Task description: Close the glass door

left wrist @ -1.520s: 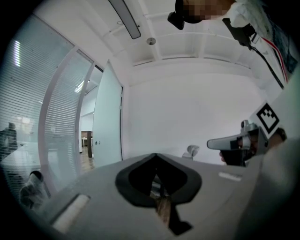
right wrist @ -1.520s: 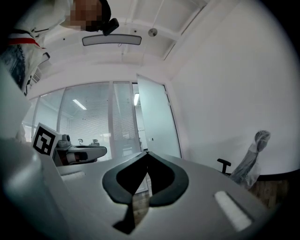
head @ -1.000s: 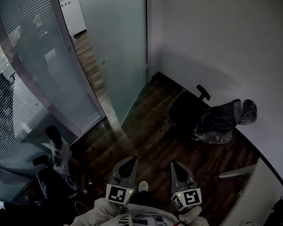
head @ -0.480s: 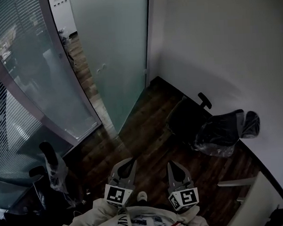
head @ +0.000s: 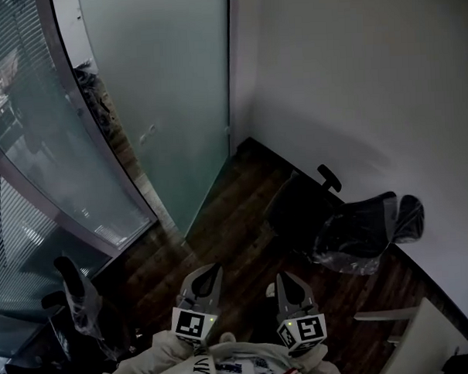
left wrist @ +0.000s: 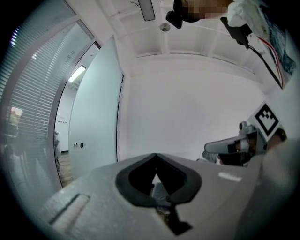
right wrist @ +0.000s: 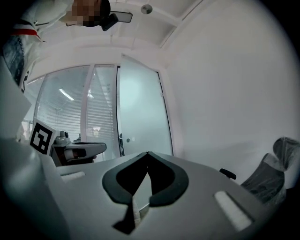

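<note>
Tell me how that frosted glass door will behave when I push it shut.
The glass door is a tall, frameless-looking panel, so it is probably heavy and slow to start, then carries momentum. Its smooth face looks slippery, so pushing near the fitting seems safer. Glass edges can chip, so ease it closed.
</note>
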